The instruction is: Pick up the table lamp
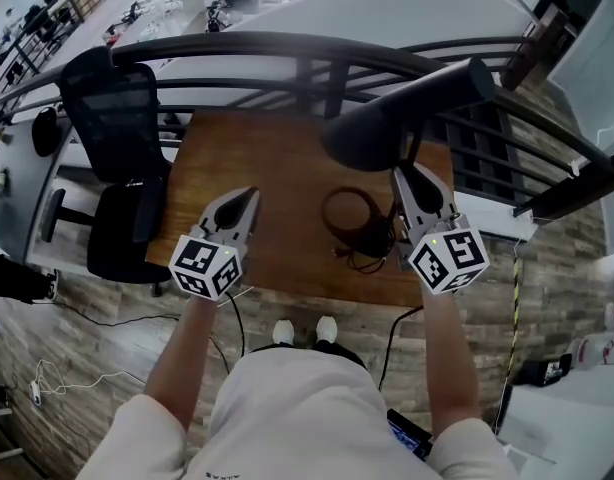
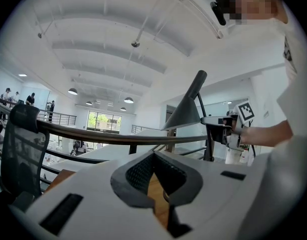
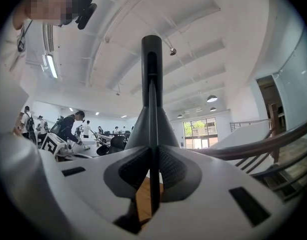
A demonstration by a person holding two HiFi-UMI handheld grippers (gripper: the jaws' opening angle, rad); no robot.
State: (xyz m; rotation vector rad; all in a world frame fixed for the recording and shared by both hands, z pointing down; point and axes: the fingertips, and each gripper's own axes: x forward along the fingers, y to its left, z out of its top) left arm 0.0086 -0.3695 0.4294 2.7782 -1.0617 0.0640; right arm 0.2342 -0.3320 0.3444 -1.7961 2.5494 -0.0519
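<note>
— Where's the table lamp [image 1: 407, 113] right now?

— Over the far right part of the wooden table [image 1: 247, 148]. It's black, and its cone shade [image 1: 365, 140] is tipped toward the middle of the table. The right gripper [image 1: 405, 176] has it, with its jaws drawn in narrow on the thin stem [image 3: 152, 149] below the shade.

— Is the base off the table?

— Can't tell from here, the shade and gripper cover it. A dark cord [image 1: 359, 230] lies looped on the wood just left of that gripper.

— And the other one?

— The left gripper [image 1: 249, 196] hangs over the near middle of the table, well apart from the lamp. Its jaws meet at the tips, with nothing between them.

— Anything round about?

— A black office chair [image 1: 112, 118] stands at the table's left, and a dark curved railing [image 1: 237, 43] runs along the far side.
</note>
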